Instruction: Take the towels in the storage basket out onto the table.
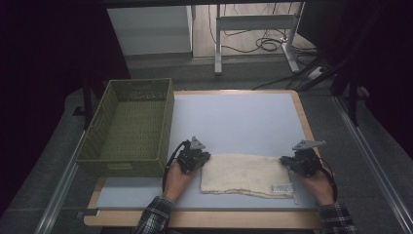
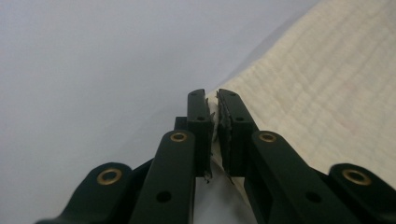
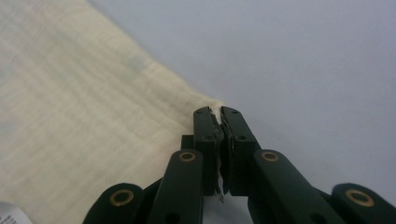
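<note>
1. the left gripper (image 2: 212,100) has its jaws pinched together on a corner of the cloth (image 2: 322,88); a thin strip of cream fabric shows between the pads.
2. the right gripper (image 3: 218,114) is likewise clamped on a corner of the cloth (image 3: 79,116), with the fabric edge caught between its pads.
3. in the high view the left gripper (image 1: 204,157) sits at the cloth's far left corner and the right gripper (image 1: 285,160) at its far right corner, each held by a hand coming in from the near edge.
4. the cloth (image 1: 246,174) lies flat on the table (image 1: 238,117), spread crosswise near the person's edge between the two grippers.
5. a small white label (image 1: 282,187) lies on the cloth's near right part; its corner also shows at the bottom left of the right gripper view (image 3: 10,215).
6. a green woven basket (image 1: 104,168) stands on the left of the table, just beside the left gripper and apart from the cloth.
7. both sleeves are plaid.
</note>
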A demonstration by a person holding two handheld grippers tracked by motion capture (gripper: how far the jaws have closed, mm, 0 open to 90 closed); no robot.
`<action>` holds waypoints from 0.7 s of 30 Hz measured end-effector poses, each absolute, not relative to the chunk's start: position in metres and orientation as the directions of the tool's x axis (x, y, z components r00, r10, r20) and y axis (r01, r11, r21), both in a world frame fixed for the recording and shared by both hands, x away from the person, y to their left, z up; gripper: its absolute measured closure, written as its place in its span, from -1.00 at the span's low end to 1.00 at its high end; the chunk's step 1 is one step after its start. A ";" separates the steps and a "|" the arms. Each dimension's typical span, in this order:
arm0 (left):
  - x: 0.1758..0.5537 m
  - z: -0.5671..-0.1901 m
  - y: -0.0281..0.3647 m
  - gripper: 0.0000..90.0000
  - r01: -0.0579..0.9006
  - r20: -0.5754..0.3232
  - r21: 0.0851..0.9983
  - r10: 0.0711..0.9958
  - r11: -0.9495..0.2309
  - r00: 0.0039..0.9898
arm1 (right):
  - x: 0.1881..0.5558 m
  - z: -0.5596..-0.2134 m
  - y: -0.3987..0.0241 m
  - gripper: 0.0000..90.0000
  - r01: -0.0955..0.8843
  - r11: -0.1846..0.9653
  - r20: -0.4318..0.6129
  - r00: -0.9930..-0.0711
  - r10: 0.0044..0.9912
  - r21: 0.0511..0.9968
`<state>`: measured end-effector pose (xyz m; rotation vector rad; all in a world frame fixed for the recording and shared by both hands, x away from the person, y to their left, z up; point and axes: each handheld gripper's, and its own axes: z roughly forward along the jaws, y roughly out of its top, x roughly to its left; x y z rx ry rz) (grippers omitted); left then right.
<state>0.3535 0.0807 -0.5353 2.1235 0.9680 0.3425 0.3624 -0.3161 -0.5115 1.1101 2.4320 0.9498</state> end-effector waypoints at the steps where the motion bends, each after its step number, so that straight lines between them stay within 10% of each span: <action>1: 0.351 -0.534 0.083 0.87 0.526 -0.069 0.744 0.735 -0.413 0.675 | 0.366 -0.511 -0.316 0.90 0.557 0.476 -0.001 -0.649 0.761 0.680; 12: 0.343 -0.536 0.093 0.52 0.531 -0.090 0.758 0.747 -0.378 0.659 | 0.412 -0.510 -0.307 0.85 0.578 0.451 0.024 -0.632 0.774 0.680; 21: 0.355 -0.543 0.092 0.06 0.548 -0.090 0.744 0.755 -0.383 0.649 | 0.397 -0.503 -0.321 0.34 0.609 0.379 0.084 -0.594 0.800 0.697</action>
